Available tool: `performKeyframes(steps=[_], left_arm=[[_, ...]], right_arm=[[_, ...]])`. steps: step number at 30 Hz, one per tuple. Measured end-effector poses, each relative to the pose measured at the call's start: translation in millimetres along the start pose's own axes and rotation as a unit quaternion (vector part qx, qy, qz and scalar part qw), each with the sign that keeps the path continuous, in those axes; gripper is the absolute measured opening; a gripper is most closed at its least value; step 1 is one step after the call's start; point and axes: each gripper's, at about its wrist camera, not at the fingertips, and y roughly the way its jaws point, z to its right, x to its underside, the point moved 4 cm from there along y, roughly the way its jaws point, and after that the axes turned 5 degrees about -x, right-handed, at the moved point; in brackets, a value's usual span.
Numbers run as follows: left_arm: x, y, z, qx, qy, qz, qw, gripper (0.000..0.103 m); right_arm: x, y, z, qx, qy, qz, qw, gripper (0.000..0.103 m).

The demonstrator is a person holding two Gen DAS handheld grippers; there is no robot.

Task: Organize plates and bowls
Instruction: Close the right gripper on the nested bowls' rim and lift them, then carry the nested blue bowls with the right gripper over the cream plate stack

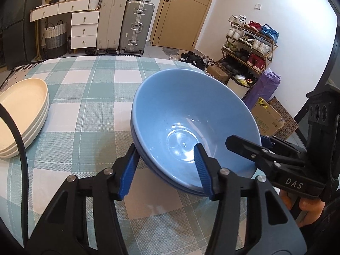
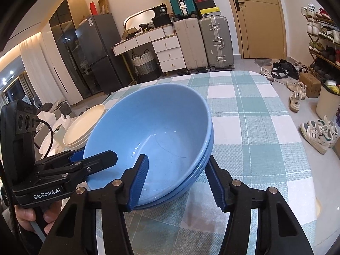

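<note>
Two stacked blue bowls (image 1: 187,114) sit tilted on the checked tablecloth; they also show in the right wrist view (image 2: 153,131). My left gripper (image 1: 165,165) is open, its jaws astride the near rim of the bowls, one finger inside and one outside. My right gripper (image 2: 178,178) is open the same way on the opposite rim. Each gripper shows in the other's view, at the bowls' edge. A stack of cream plates (image 1: 21,114) lies at the table's left; it also shows in the right wrist view (image 2: 85,125).
The table (image 1: 89,85) has a green and white checked cloth. Beyond it stand suitcases (image 1: 125,25), a white drawer unit, a shoe rack (image 1: 248,44), cardboard boxes and loose shoes on the floor (image 2: 316,131).
</note>
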Motion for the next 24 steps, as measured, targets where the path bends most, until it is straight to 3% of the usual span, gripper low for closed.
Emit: performKeyframes(steps=[24], left_arm=[[1.6, -44.3, -20.4, -0.011, -0.011, 0.030, 0.9994, 0.050]], right_arm=[[-10.0, -6.2, -30.6, -0.013, -0.028, 0.007, 1.000, 0.056]])
